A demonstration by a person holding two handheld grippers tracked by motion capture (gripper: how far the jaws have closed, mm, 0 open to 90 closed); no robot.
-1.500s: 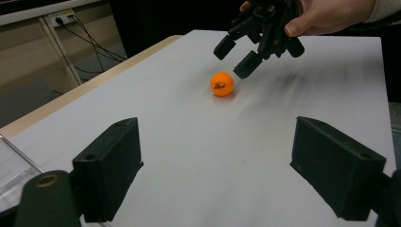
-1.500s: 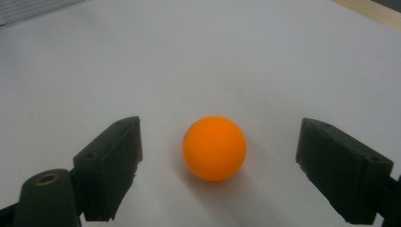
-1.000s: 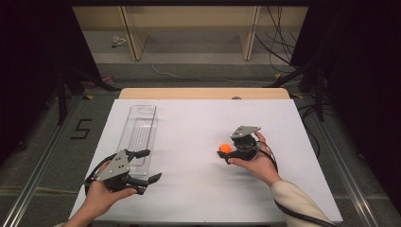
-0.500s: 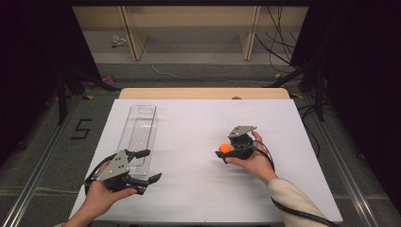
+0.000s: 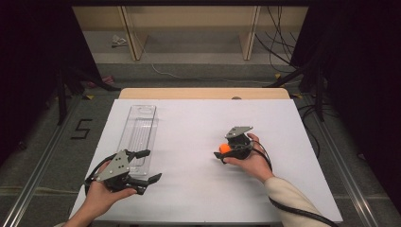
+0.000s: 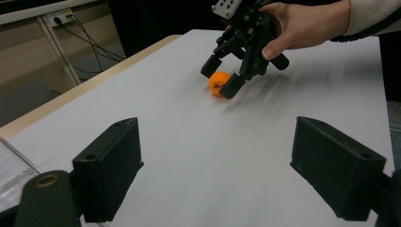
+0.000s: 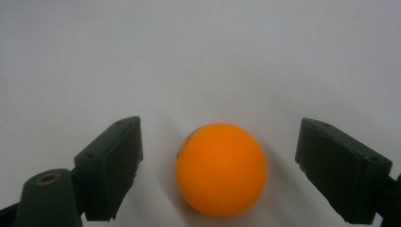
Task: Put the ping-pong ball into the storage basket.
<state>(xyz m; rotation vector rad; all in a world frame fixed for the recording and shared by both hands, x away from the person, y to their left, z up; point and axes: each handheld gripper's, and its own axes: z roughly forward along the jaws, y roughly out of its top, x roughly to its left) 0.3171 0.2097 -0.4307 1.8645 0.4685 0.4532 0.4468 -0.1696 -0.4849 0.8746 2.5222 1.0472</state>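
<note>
Orange ping-pong ball is sitting on the white counter, between the right gripper's wide-open jaws, not touching them. Left gripper is hanging open near the clear plastic tray, holding nothing.

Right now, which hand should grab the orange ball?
The right one. Its tool is open with the orange ball already sitting between the jaws on the table. The left tool is open too, but far from the ball, near the clear tray.
</note>
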